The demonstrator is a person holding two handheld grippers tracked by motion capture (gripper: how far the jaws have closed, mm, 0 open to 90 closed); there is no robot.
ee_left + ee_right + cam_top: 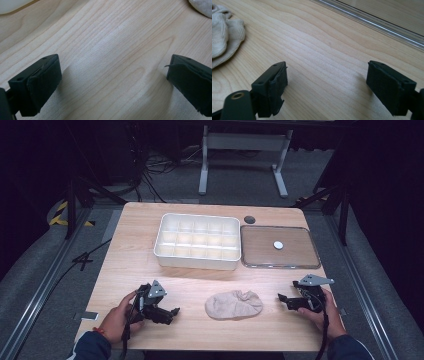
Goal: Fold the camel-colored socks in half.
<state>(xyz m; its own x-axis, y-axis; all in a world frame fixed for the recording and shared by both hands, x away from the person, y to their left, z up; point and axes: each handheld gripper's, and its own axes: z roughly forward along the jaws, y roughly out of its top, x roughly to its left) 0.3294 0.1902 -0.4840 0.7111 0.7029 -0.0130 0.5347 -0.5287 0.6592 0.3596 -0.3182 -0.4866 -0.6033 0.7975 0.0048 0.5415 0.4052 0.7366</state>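
- Left gripper [167, 312]: near left of wooden table [130, 255]; jaws wide apart, nothing between
- Compartment tray [198, 242]: white, far centre, gridded
- Beige sock [234, 304]: crumpled, near centre, between the grippers; touching neither
- Clear lid [279, 247]: flat, just right of tray
- Right gripper [286, 299]: near right; jaws wide apart, nothing held

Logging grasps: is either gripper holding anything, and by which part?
Nothing is held. The left gripper and right gripper have open jaws over bare table; the sock lies untouched.
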